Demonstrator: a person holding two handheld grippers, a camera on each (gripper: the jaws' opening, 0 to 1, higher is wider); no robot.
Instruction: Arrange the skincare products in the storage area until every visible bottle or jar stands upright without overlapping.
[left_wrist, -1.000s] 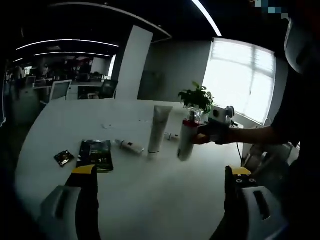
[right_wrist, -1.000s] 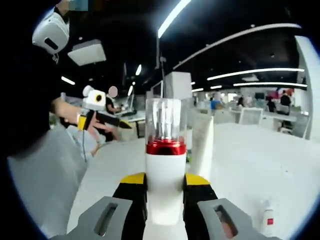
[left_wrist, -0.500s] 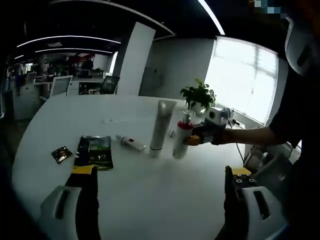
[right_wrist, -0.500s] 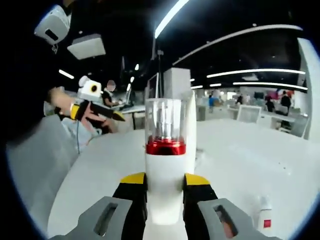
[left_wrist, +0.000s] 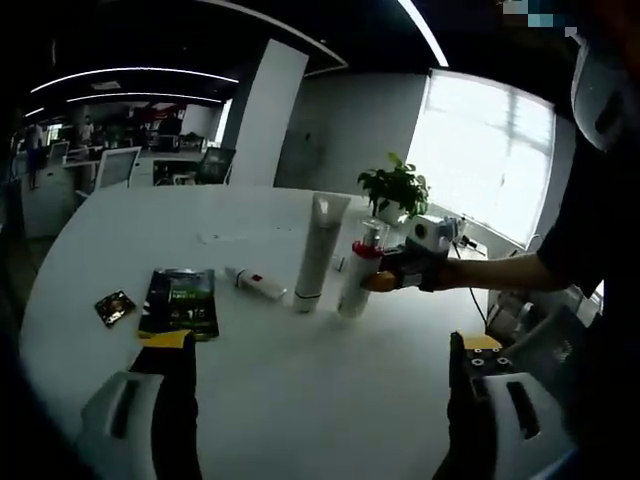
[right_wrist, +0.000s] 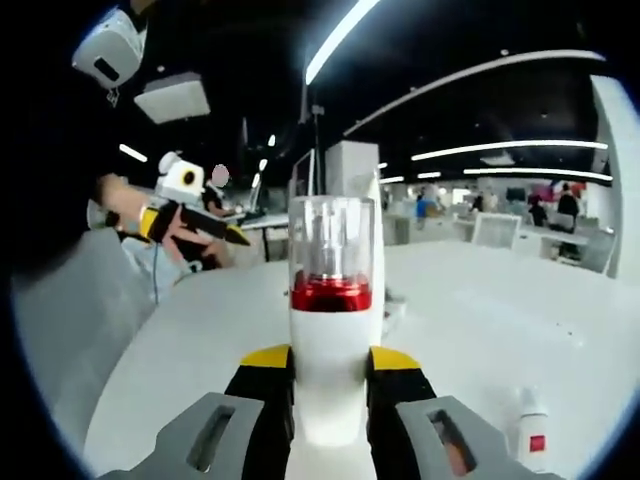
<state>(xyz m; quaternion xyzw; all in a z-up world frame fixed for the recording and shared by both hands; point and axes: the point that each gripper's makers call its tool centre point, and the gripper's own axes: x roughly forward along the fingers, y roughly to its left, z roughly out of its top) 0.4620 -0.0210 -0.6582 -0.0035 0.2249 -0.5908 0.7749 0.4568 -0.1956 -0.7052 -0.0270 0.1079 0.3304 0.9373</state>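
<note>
A white pump bottle (right_wrist: 330, 340) with a red collar and clear cap stands upright between my right gripper's (right_wrist: 330, 385) jaws, which are shut on its body. In the left gripper view the same bottle (left_wrist: 353, 283) is just right of a tall white tube (left_wrist: 318, 250) standing on its cap, with the right gripper (left_wrist: 392, 275) holding it from the right. I cannot tell whether its base touches the white table (left_wrist: 300, 400). A small white bottle (left_wrist: 254, 284) lies on its side left of the tube. My left gripper (left_wrist: 322, 343) is open over the near table, holding nothing.
A dark green packet (left_wrist: 180, 302) and a small dark sachet (left_wrist: 113, 306) lie flat at the left. A potted plant (left_wrist: 395, 190) stands behind the tube. The person's arm reaches in from the right. In the right gripper view, the small lying bottle (right_wrist: 533, 440) is at lower right.
The right gripper has carried the pump bottle left and down, from a tilted spot apart from the tube to upright close beside it. The left gripper stays open.
</note>
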